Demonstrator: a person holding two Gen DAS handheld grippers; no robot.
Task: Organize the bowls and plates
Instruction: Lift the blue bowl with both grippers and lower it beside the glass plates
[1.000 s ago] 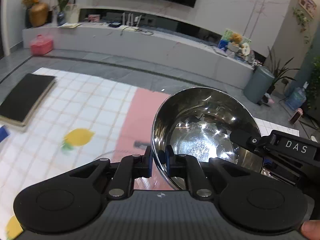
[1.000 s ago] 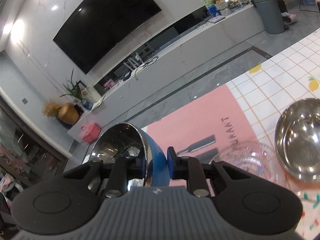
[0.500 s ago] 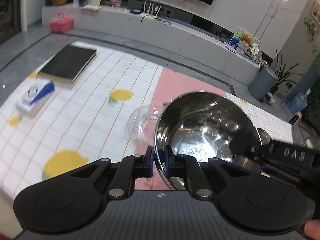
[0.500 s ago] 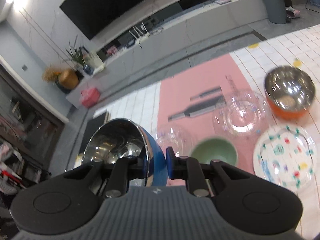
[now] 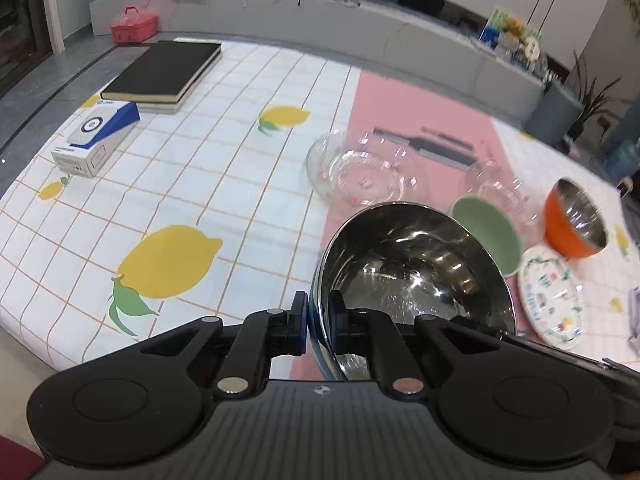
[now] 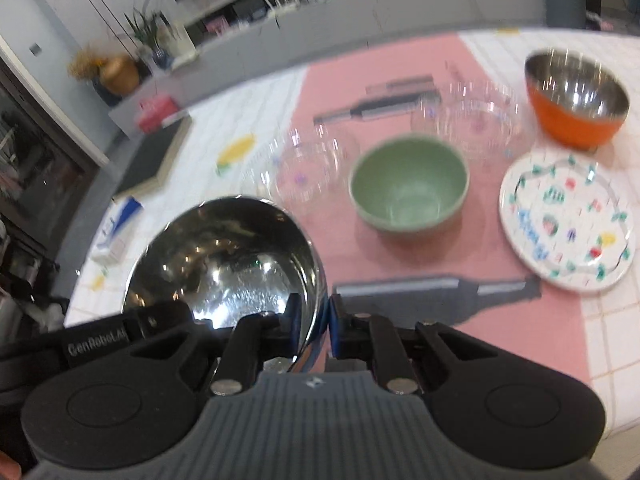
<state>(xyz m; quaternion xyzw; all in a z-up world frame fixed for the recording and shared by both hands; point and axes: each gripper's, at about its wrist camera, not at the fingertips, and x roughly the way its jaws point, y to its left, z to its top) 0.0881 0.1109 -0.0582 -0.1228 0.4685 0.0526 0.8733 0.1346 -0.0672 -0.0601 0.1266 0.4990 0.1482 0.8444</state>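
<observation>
We are pinching one steel bowl (image 5: 416,276) by its rim with both grippers (image 5: 318,328) (image 6: 310,328) (jaws pressed on opposite sides); the green bowl (image 6: 408,188), orange bowl (image 6: 576,100) and plate (image 6: 568,220) are sitting unstacked.

Tilted steel bowl (image 5: 416,272) above tablecloth (image 5: 200,184)

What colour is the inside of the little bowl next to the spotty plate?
Pale green bowl, clearest in the right wrist view.

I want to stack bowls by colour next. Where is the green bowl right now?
The green bowl sits on the pink strip, centre of the right wrist view, between two clear glass bowls and left of the patterned plate.
</observation>
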